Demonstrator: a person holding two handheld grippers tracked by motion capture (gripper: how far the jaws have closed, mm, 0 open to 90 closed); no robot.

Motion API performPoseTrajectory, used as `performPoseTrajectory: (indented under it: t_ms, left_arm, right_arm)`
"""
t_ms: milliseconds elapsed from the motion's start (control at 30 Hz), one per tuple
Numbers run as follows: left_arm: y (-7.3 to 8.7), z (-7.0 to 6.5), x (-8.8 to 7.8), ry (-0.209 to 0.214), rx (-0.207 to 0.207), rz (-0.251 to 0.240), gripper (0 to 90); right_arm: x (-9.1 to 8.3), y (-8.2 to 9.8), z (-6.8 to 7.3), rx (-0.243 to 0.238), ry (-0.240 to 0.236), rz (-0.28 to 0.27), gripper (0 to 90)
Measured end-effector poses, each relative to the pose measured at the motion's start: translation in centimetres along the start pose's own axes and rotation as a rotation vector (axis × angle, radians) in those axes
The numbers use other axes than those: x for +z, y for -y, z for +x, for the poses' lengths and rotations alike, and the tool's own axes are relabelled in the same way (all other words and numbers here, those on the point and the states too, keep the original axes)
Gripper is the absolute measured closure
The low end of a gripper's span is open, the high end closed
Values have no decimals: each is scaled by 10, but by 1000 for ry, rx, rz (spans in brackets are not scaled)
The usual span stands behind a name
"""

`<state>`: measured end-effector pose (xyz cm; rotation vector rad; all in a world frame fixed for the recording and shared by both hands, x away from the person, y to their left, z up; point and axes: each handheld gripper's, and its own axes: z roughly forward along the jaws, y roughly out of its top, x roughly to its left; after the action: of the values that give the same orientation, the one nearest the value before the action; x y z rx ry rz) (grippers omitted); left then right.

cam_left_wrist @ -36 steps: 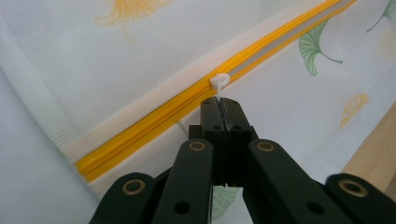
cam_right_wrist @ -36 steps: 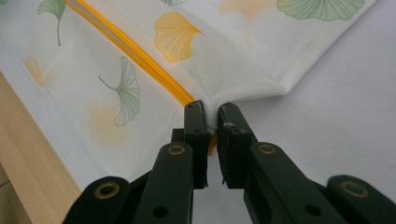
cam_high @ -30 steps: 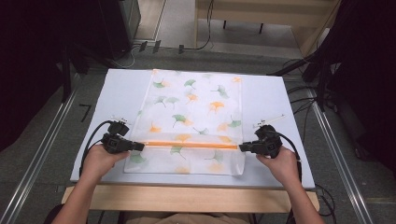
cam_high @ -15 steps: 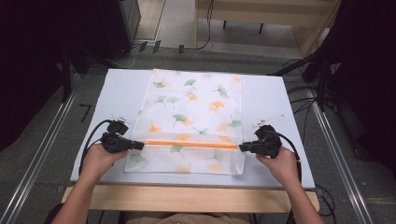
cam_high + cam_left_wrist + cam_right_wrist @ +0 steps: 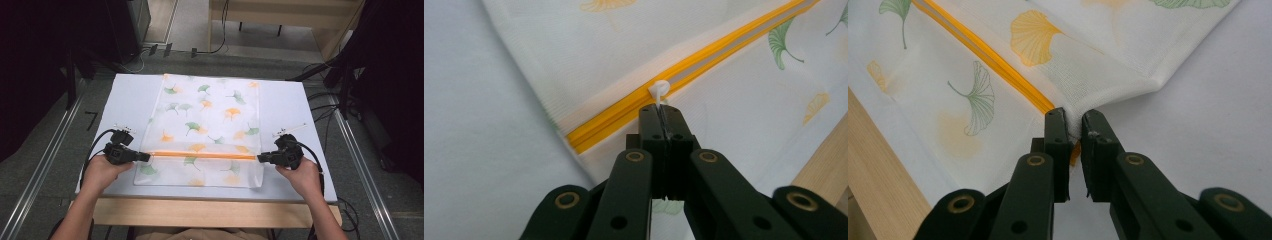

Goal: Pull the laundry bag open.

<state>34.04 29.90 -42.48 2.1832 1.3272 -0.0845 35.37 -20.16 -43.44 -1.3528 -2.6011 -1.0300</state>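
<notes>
High view: a white mesh bag (image 5: 205,130) printed with green and orange ginkgo leaves lies flat on the pale table (image 5: 130,100). Its orange zipper (image 5: 202,155) runs across the bag near the edge closest to the person. The left gripper (image 5: 142,156) sits at the zipper's left end, the right gripper (image 5: 261,158) at its right end, each held in a hand.

Left gripper view: the left gripper (image 5: 663,114) has its jaws pressed fully together on the white zipper pull (image 5: 658,91), which sits on the zipper (image 5: 624,112) near the bag's side edge.

Right gripper view: the right gripper (image 5: 1074,120) pinches the bag's fabric (image 5: 1098,75) at the zipper's end (image 5: 998,60), jaws nearly together, with a fold of mesh bunched between them.
</notes>
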Motion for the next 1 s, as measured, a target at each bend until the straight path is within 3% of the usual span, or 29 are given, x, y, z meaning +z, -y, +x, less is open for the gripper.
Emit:
performPoseTrajectory:
  t_ms: [1000]
  left_arm:
    - [3, 9, -4, 20, -13, -1, 900]
  right_arm:
    - [0, 1, 0, -1, 5, 1, 844]
